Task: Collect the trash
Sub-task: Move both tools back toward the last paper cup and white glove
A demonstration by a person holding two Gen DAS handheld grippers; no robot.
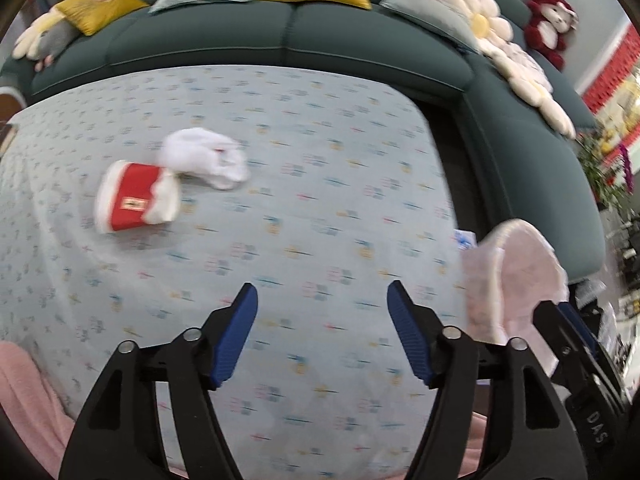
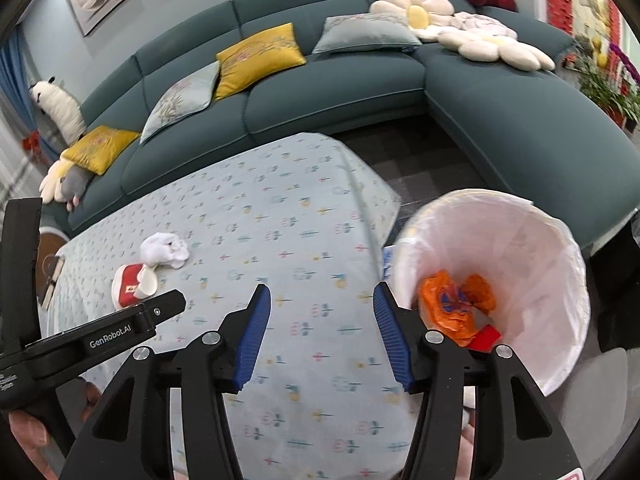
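Note:
A red and white paper cup (image 1: 134, 200) lies on its side on the patterned tablecloth (image 1: 304, 208), with a crumpled white tissue (image 1: 208, 156) touching it. Both show in the right wrist view, cup (image 2: 130, 282) and tissue (image 2: 164, 249). My left gripper (image 1: 322, 330) is open and empty above the table's near part, well short of the cup. My right gripper (image 2: 322, 330) is open and empty beside the white-lined trash bin (image 2: 532, 248), which holds an orange wrapper (image 2: 448, 308) and a red scrap (image 2: 486, 336). The bin (image 1: 516, 276) stands at the table's right edge.
A dark teal corner sofa (image 2: 332, 100) with yellow and grey cushions, flower pillows (image 2: 492, 46) and a red plush toy (image 1: 548, 24) wraps the far and right sides. A pink cloth (image 1: 24, 396) shows at the near left. The left gripper's body (image 2: 100, 332) crosses the right view.

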